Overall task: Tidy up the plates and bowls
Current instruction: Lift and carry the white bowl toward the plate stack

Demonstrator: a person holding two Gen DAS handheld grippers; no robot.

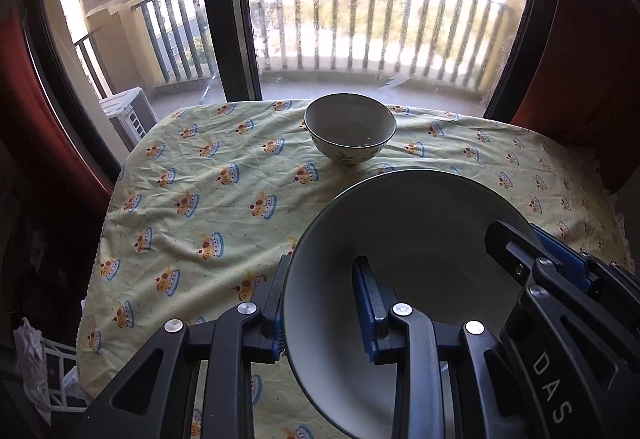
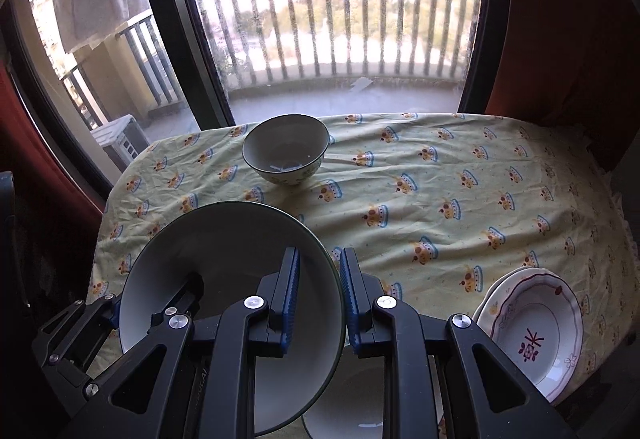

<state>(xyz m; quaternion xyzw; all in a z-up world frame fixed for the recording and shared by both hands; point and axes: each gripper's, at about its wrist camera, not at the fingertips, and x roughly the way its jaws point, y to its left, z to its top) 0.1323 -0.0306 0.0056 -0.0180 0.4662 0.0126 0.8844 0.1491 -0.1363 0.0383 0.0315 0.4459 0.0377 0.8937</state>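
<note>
Left wrist view, lower right of frame: 1 large bowl (image 1: pixel 404 239), rim pinched by my left gripper (image 1: pixel 324 315), jaws narrow on its left wall. Right wrist view, lower centre: my right gripper (image 2: pixel 320 299) clamped on the opposite wall. Upper centre: 1 small patterned bowl (image 2: pixel 286 149) on the tablecloth (image 2: pixel 440 175), well apart. Lower right: 2 stacked plates (image 2: pixel 536 327). I judge the carry goes best with both grips level, bowl kept untilted, lowered squarely beside or around the small bowl
</note>
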